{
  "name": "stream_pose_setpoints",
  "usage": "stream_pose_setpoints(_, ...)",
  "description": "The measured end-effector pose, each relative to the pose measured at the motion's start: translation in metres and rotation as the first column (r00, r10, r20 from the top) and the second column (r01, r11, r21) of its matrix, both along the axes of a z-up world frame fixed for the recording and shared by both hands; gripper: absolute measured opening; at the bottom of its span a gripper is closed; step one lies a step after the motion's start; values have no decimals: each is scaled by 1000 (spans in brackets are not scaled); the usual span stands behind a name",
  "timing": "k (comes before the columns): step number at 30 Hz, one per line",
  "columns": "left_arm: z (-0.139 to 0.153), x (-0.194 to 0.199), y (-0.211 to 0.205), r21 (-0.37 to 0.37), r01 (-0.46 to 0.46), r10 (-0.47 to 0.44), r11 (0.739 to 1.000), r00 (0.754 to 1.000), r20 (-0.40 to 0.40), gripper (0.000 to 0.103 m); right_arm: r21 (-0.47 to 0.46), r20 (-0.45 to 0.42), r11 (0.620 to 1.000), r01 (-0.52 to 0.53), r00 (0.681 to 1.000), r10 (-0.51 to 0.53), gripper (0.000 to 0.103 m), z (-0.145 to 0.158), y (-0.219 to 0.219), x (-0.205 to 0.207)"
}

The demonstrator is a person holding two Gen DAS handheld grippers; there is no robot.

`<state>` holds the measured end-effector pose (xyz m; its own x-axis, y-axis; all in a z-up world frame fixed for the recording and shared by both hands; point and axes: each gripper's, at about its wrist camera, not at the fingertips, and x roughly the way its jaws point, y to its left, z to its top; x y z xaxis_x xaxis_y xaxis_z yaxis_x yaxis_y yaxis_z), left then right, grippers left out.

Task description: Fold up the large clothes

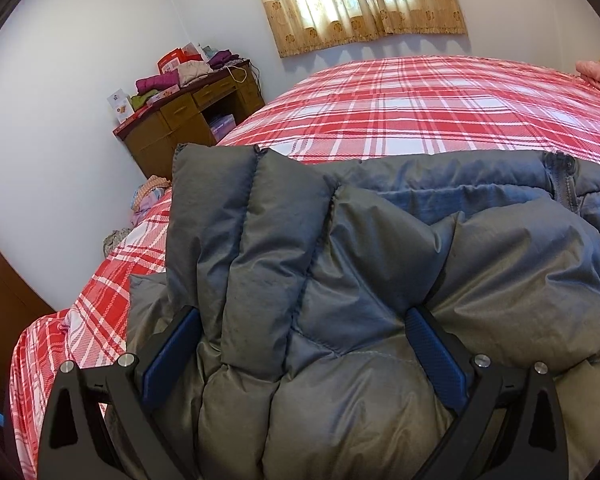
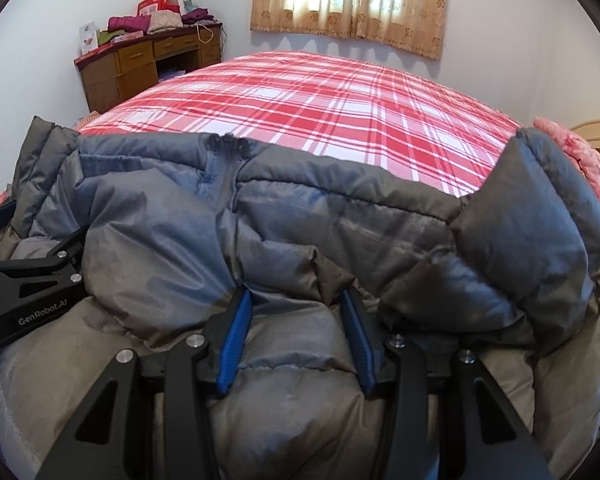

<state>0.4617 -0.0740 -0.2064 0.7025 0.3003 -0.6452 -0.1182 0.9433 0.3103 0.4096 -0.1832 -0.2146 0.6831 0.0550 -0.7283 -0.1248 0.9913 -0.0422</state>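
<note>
A grey quilted down jacket (image 1: pixel 340 280) lies on the near part of the bed; it also fills the right wrist view (image 2: pixel 300 220). Its zipper (image 2: pixel 224 156) runs down the middle and both sleeves are folded in over the body. My left gripper (image 1: pixel 304 328) has its blue pads wide apart, with a thick fold of the jacket bulging between them. My right gripper (image 2: pixel 296 312) has its jaws closer together around a bunched fold of the jacket. The left gripper also shows at the left edge of the right wrist view (image 2: pixel 32 276).
The bed has a red and white plaid sheet (image 1: pixel 420 112). A wooden desk (image 1: pixel 188 120) piled with folded clothes and boxes stands in the far left corner. A curtained window (image 1: pixel 360 0) is behind. A pink floral quilt (image 2: pixel 580 160) lies at the right.
</note>
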Motion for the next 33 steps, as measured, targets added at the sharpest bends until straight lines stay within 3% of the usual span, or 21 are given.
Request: stream_pose_setpoints(33,-2,1,-3,19,-2,2,1000,1000,-11,102,-17,-28,1000,-3,1000,2,52,-6,4,9)
